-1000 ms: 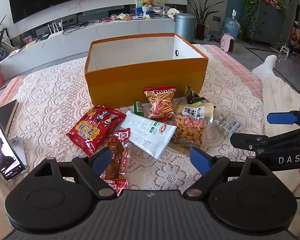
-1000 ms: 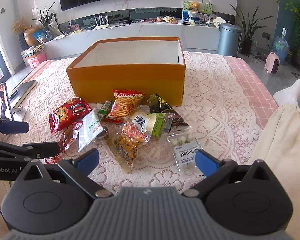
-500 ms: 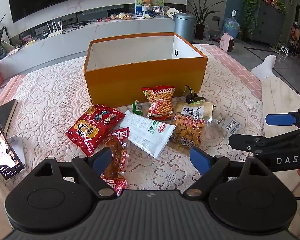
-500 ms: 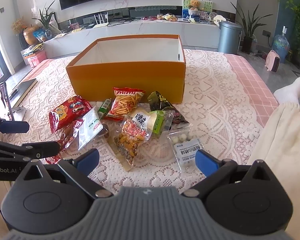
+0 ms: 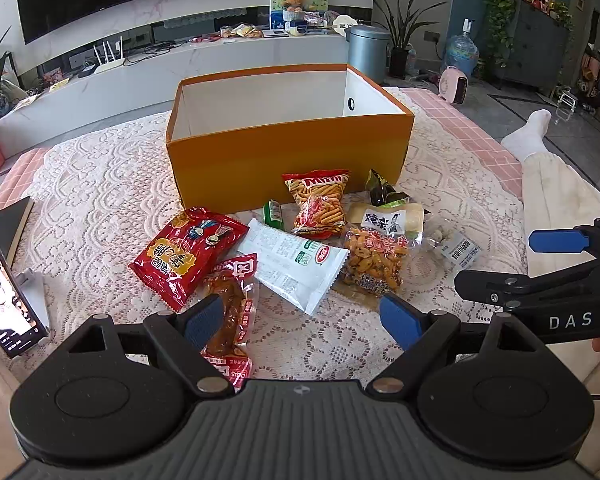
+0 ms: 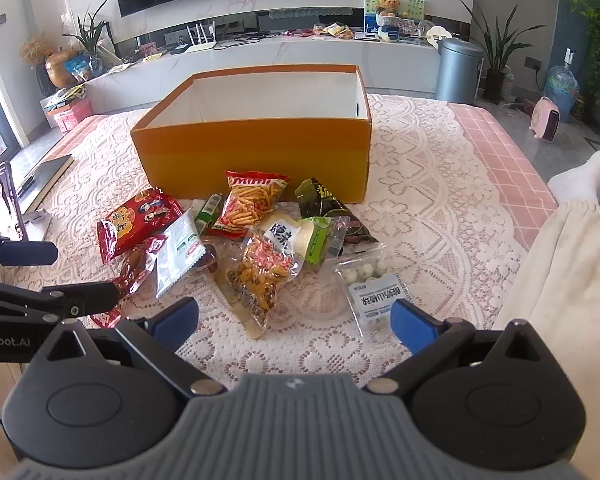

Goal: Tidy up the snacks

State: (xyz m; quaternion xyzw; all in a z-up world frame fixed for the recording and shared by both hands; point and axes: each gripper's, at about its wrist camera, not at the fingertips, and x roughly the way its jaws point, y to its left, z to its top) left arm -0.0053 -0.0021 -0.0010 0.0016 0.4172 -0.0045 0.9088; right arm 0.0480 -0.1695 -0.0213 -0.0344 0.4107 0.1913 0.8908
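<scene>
Both grippers have crept a little closer to the snack pile since the earlier frames, while no packet has shifted. Nothing is sorted yet: the orange cardboard box with white inner walls stands beyond the pile with no packet visible inside it, and every snack lies on the lace tablecloth.

Ahead of the left gripper, whose jaws are spread wide and hold nothing, a clear packet of brown braised meat lies just beside the left finger. Beyond it sits a glossy red foil bag, and between the jaws, further out, a white plastic pouch.

The right gripper is likewise wide apart and bare. Between its jaws lies a clear bag of orange crackers; near its right finger rests a clear packet of white balls. Farther ahead, against the box, are a red-and-yellow bag of stick snacks and a dark green foil packet.

Judging from this, the whole job remains, starting with a first pick.
</scene>
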